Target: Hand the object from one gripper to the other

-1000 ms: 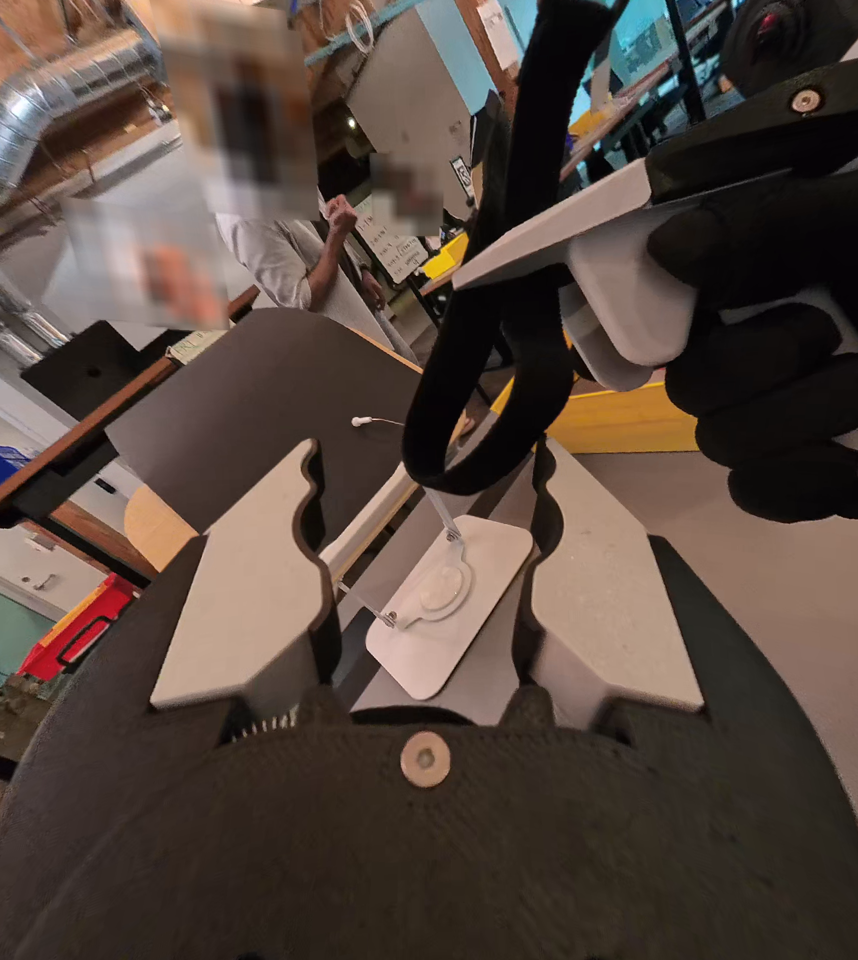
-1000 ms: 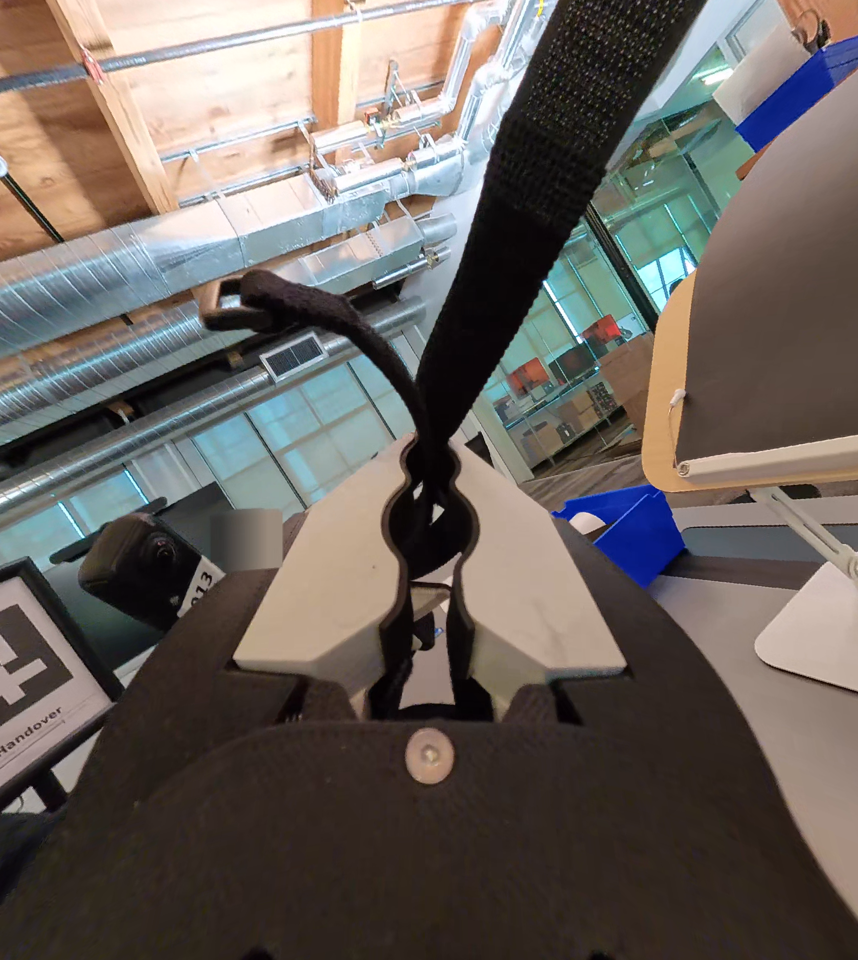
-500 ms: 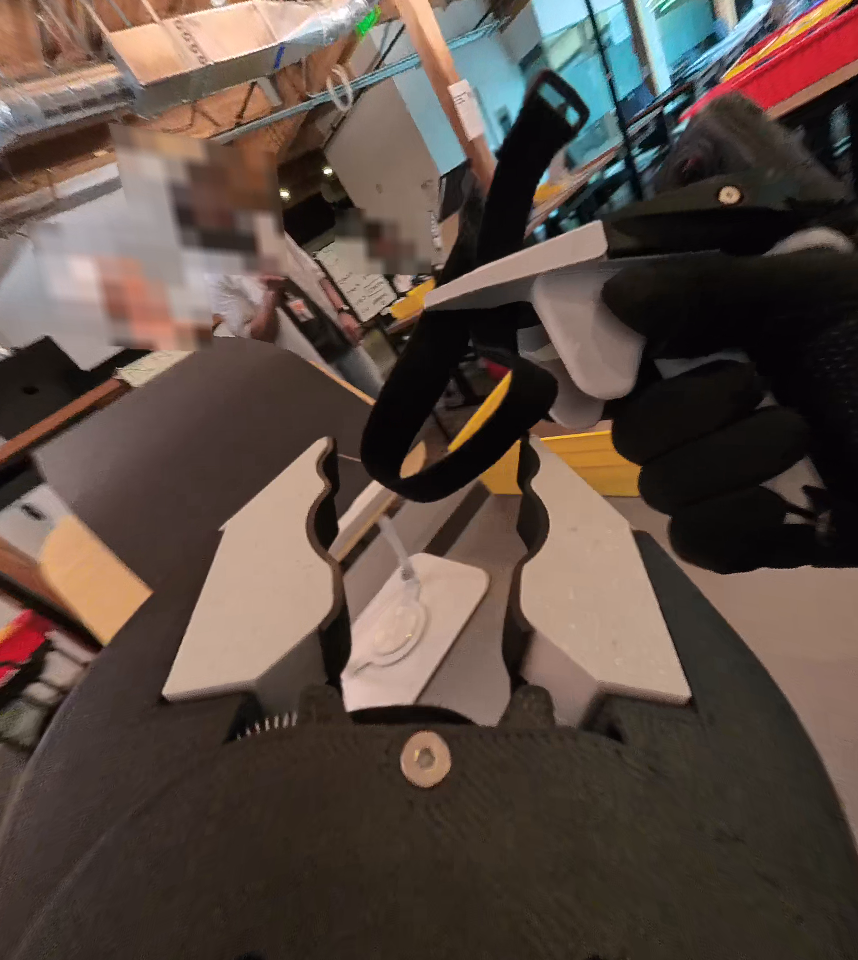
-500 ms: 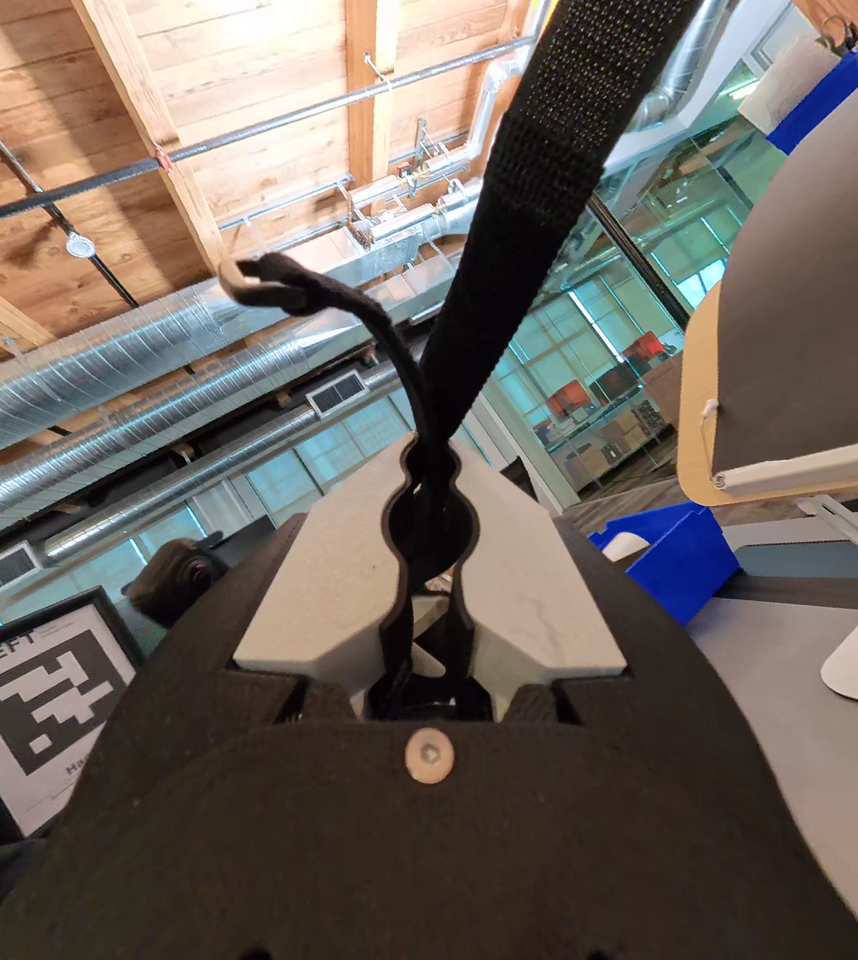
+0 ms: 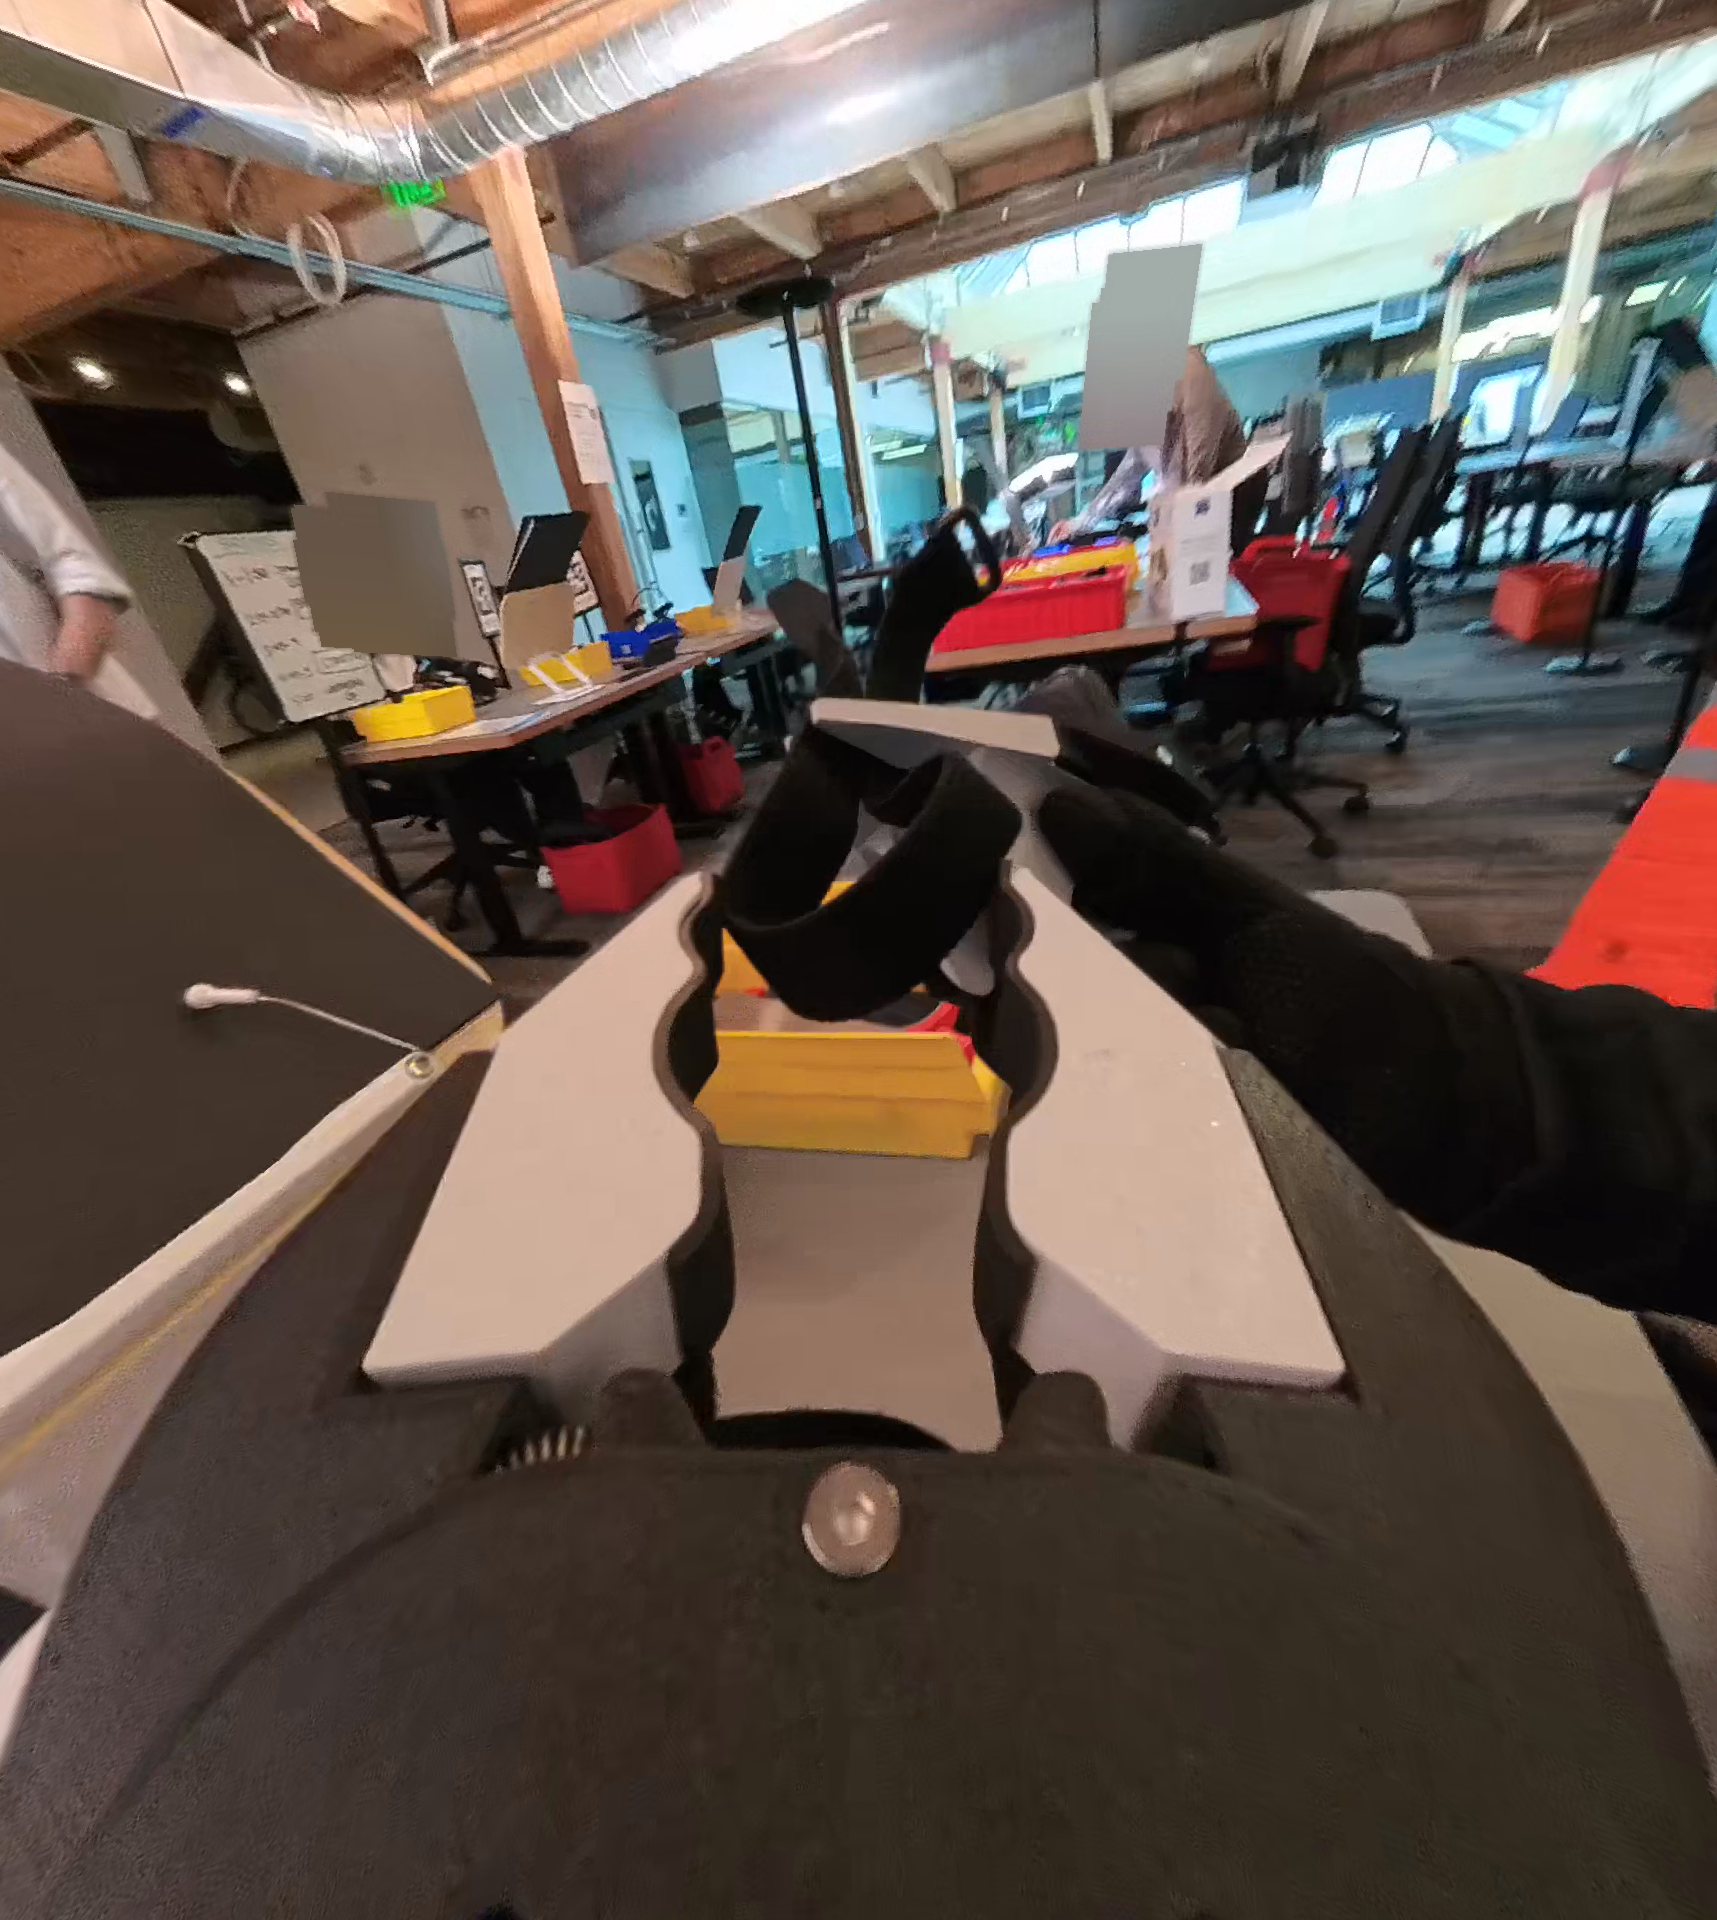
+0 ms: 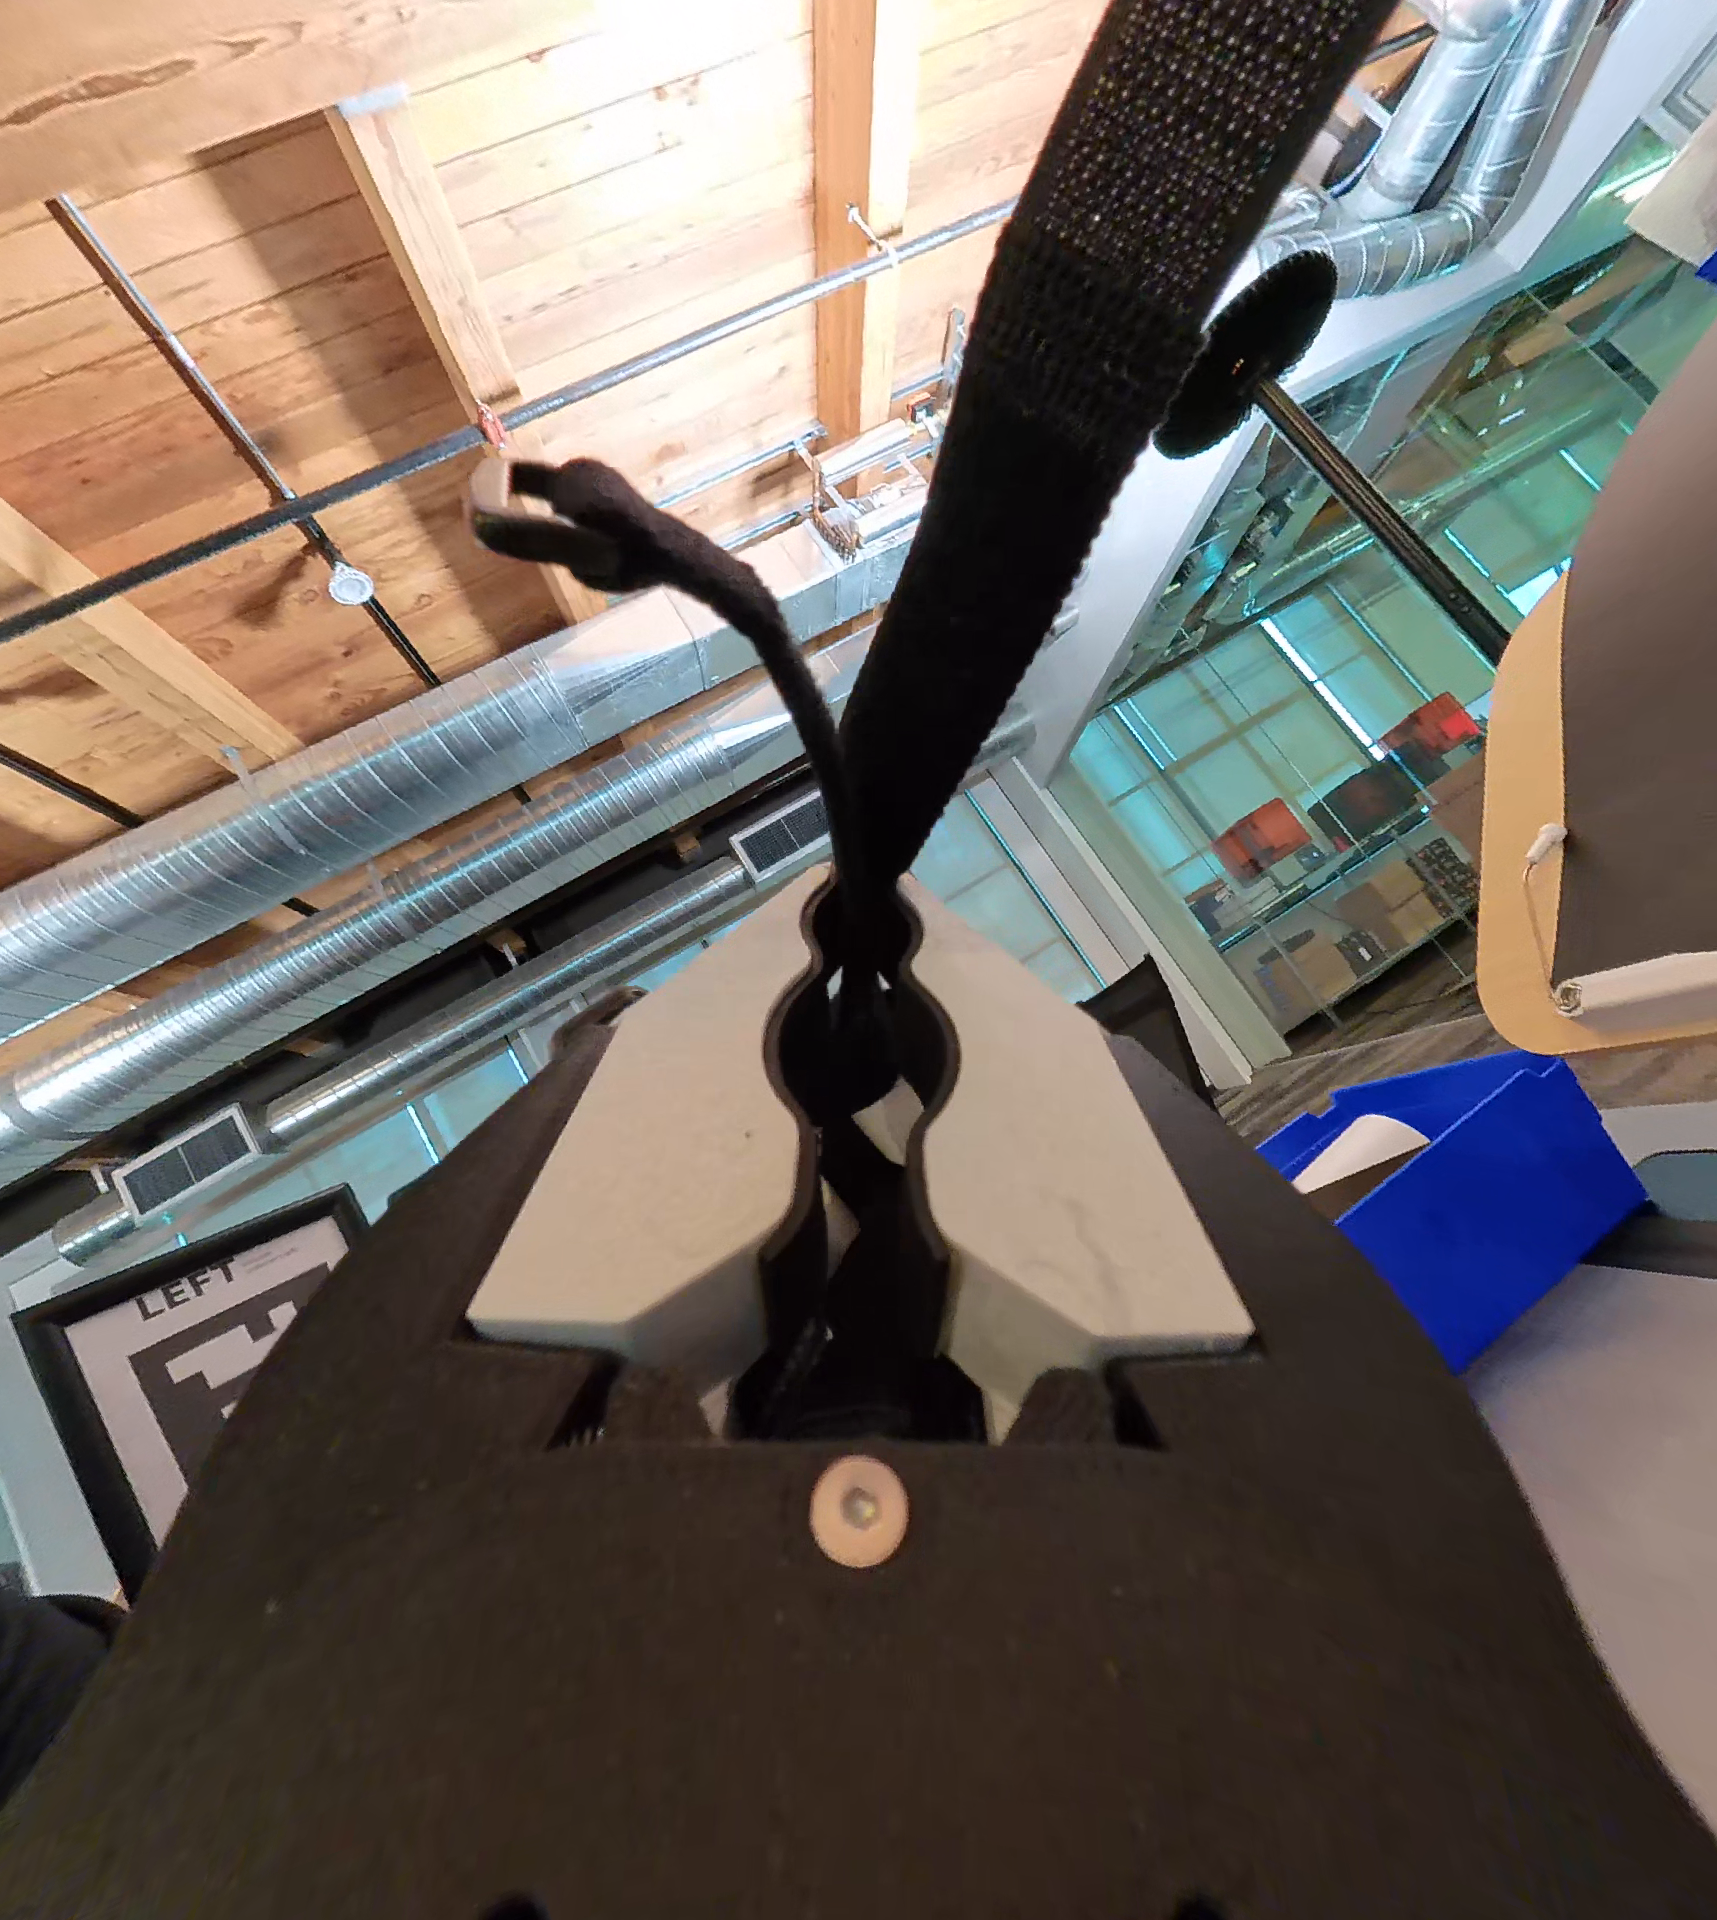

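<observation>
My right claw (image 6: pixel 859 935) is clenched on the black strap (image 6: pixel 1072 436), pinching it where two runs cross between the grey fingers (image 6: pixel 667 1174). One wide end rises up past the top of the right wrist view, and a thinner end with a buckle (image 6: pixel 501 509) curls off to the left. That grip looks the same as a second ago.

What has changed is on my left side. My left claw (image 5: pixel 859 935) is released, jaws well apart, and the strap's hanging loop (image 5: pixel 864 894) now sits right at the tips of its fingers (image 5: pixel 573 1164), between them; whether it touches the pads I cannot tell. A second ago the loop hung above and ahead of those tips. The view behind has swung too: the white stand base on the tabletop is gone, and a yellow bin (image 5: pixel 843 1091) shows through the gap. My gloved right hand (image 5: pixel 1249 935) reaches in from the right.
</observation>
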A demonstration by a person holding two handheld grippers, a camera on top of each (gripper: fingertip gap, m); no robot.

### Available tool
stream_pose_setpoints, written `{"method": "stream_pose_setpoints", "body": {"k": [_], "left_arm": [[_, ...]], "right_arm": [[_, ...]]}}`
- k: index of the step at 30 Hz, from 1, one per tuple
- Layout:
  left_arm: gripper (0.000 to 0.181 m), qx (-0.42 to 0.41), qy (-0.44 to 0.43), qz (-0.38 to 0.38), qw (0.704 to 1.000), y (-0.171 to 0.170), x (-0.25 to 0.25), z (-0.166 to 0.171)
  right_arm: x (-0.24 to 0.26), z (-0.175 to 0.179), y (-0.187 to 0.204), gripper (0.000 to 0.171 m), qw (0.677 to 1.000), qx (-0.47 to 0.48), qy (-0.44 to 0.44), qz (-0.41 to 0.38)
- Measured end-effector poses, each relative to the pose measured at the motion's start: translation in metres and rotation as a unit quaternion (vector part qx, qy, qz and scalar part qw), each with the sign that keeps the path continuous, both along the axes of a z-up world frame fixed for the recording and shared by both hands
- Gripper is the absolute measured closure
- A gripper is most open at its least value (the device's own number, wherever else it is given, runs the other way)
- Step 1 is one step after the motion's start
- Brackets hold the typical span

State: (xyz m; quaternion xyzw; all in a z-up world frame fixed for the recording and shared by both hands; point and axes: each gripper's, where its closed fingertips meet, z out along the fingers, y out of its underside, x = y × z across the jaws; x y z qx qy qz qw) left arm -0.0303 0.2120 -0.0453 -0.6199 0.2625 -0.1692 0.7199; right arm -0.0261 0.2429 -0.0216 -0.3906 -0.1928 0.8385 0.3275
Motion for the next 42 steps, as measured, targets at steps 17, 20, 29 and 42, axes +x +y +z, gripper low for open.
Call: {"method": "stream_pose_setpoints", "body": {"k": [17, 20, 29, 42], "left_arm": [[0.168, -0.073, -0.077, -0.018, 0.994, 0.005, -0.013, 0.005], [0.169, -0.125, -0.076, 0.012, 0.989, 0.013, -0.03, -0.003], [0.17, -0.277, -0.029, 0.054, 0.959, 0.024, -0.06, -0.005], [0.181, -0.326, -0.005, 0.045, 0.944, 0.033, -0.026, -0.009]], "right_arm": [[-0.013, -0.018, 0.009, 0.124, 0.997, 0.004, -0.071, -0.03], [-0.013, -0.033, 0.025, 0.098, 0.988, 0.027, -0.127, -0.085], [0.031, -0.022, 0.055, 0.099, 0.819, 0.335, -0.256, -0.389], [-0.07, -0.072, -0.02, 0.087, 0.761, 0.459, -0.362, -0.282]]}}
